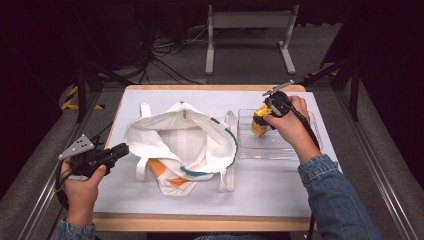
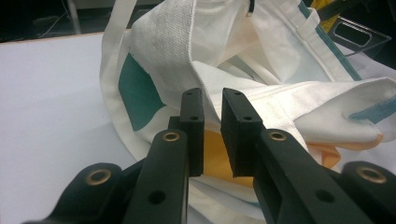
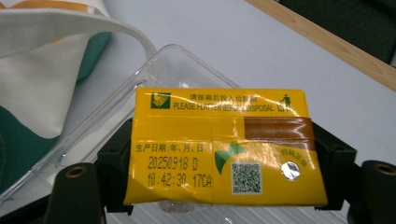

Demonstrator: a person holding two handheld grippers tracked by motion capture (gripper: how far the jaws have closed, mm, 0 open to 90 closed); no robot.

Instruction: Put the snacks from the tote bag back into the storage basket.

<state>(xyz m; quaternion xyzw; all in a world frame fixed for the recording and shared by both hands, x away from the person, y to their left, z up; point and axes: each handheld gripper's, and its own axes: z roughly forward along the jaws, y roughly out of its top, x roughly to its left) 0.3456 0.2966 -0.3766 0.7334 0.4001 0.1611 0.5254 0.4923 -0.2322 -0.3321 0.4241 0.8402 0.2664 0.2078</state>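
Note:
A white tote bag [image 1: 182, 145] with teal and orange print lies slumped, mouth open, in the middle of the table. My left gripper [image 1: 121, 149] rests just left of the bag, pointing at it. In the left gripper view its jaws [image 2: 212, 126] stand a narrow gap apart with nothing between them, close to the bag [image 2: 280, 93]. My right gripper [image 1: 261, 119] is shut on a yellow drink carton [image 1: 259, 123] above a clear plastic tray [image 1: 300, 147]. In the right gripper view the carton [image 3: 187, 154] sits sideways between the fingers [image 3: 114, 156], over the tray [image 3: 173, 58].
A white sheet [image 1: 270, 185] covers the wooden table [image 1: 200, 222]. Beyond the far edge stand a white frame [image 1: 248, 22], loose cables [image 1: 165, 55] and dark tripod legs [image 1: 82, 80] on the floor. A bag handle [image 1: 229, 172] trails toward the front.

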